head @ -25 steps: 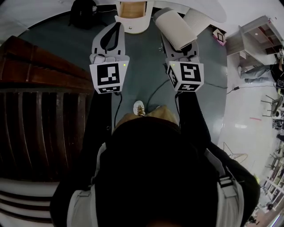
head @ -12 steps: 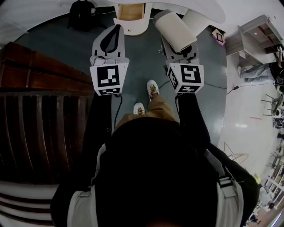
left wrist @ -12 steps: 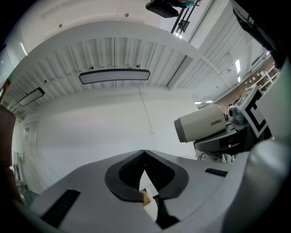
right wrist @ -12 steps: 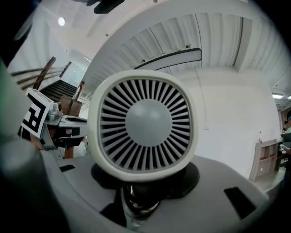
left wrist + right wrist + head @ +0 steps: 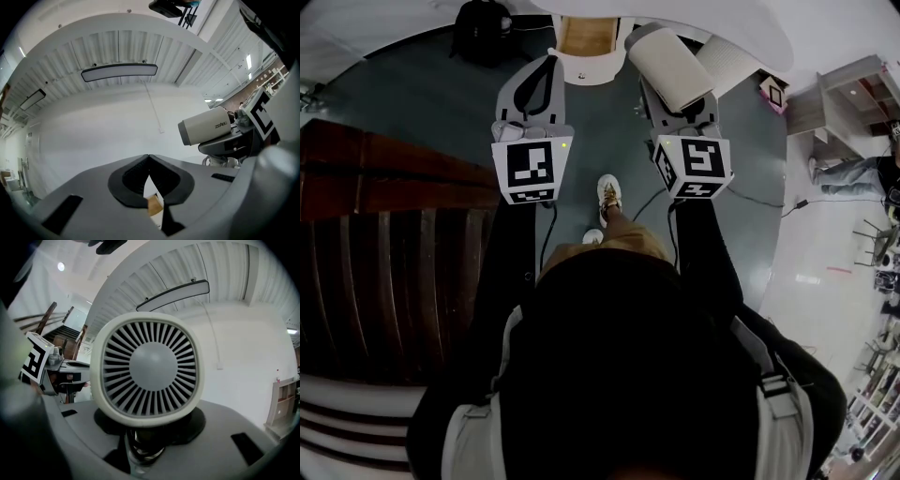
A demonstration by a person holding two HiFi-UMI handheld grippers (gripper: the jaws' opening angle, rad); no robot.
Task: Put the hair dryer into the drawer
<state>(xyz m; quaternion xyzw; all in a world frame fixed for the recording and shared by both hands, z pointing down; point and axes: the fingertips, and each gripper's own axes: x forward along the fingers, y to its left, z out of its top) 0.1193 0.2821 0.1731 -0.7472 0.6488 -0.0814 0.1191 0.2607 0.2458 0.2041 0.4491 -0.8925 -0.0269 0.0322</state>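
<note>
My right gripper (image 5: 682, 105) is shut on the handle of the cream hair dryer (image 5: 668, 64), whose barrel sticks up over the jaws. In the right gripper view its slatted rear grille (image 5: 151, 365) fills the middle above my right gripper (image 5: 149, 439). The left gripper view shows the hair dryer (image 5: 206, 126) from the side, at the right. My left gripper (image 5: 550, 62) is shut and holds nothing; its tips meet (image 5: 149, 158). Both are held level over the grey floor. Just ahead stands a white unit with an open, wood-bottomed drawer (image 5: 586, 37).
A dark wooden staircase (image 5: 384, 234) runs along the left. A black bag (image 5: 483, 23) lies on the floor near the drawer unit. The person's shoes (image 5: 607, 190) and cables are below the grippers. A curved white wall (image 5: 117, 117) rises ahead; shelving (image 5: 844, 94) stands at the right.
The person has taken a step forward, one shoe swinging ahead. Both grippers travelled with them toward the drawer unit, and the staircase slid back. Both grips stayed the same.
</note>
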